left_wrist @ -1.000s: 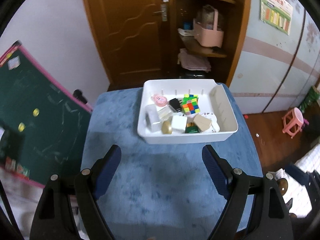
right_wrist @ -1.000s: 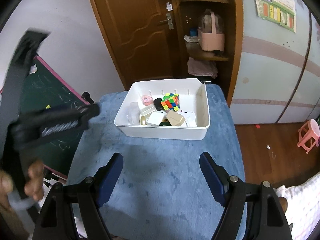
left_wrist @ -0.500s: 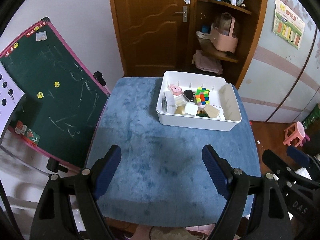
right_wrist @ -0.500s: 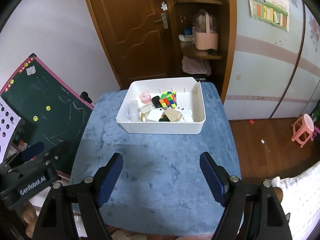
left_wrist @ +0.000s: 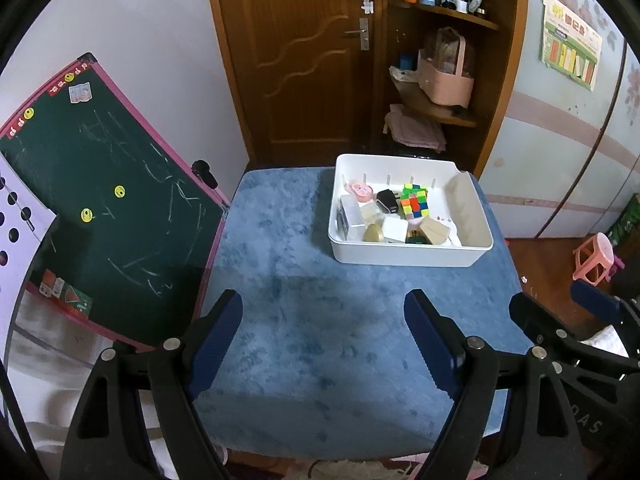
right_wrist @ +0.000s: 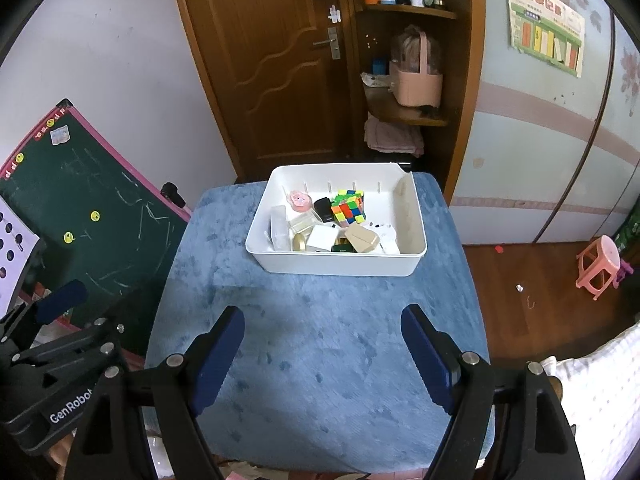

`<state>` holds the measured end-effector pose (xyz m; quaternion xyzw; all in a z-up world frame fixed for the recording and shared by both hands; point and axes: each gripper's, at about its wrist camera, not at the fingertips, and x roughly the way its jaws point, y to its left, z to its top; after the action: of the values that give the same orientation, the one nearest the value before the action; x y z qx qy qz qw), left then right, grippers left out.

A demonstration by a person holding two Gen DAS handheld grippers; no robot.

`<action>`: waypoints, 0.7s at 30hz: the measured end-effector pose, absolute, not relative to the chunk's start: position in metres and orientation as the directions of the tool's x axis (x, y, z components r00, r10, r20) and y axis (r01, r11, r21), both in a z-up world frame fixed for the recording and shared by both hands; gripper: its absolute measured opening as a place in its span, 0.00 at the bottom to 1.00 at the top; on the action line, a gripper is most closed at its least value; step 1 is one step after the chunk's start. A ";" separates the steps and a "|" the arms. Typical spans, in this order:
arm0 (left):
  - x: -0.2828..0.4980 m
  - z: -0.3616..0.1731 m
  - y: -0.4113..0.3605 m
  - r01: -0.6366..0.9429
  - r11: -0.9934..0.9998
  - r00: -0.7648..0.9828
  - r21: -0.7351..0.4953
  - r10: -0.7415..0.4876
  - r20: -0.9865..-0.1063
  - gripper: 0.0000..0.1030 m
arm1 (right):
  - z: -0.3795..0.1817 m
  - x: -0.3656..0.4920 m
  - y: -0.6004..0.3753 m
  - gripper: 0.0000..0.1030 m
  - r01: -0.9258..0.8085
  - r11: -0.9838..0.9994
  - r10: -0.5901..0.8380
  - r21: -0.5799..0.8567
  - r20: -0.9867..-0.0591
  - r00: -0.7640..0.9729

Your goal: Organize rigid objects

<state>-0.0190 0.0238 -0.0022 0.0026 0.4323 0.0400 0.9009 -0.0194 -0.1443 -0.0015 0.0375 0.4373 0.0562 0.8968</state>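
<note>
Both grippers released, nothing held.
"GenRobot" printed on left gripper [right_wrist: 60, 312] body, lower left; right gripper [right_wrist: 322, 322] spread below white bin [right_wrist: 336, 268] centre frame.

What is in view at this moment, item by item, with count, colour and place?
bin: 1, white, far half of the table
table: 1, blue plush top, centre
puzzle cube: 1, multicoloured, back of bin
charger: 1, black, left of cube
round case: 1, pink, bin's back left
tan box: 1, beige, front of bin
white box: 1, white, front of bin, left of tan box
chalkboard: 1, green with pink frame, left of table
stool: 1, pink, floor at right
left tongs: open, empty, above table's near edge
right tongs: open, empty, above table's near edge
</note>
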 end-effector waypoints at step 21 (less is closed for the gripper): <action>-0.012 -0.011 0.039 -0.042 0.999 0.604 -0.004 0.022 -0.797 0.83 | 0.000 -0.015 -0.124 0.79 -0.025 0.997 0.078 0.079 -0.791 0.606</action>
<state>-0.0117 0.0388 -0.0115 -0.0112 0.4448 0.0180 0.8954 -0.0152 -0.1239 -0.0001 0.0299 0.4426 0.0287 0.8957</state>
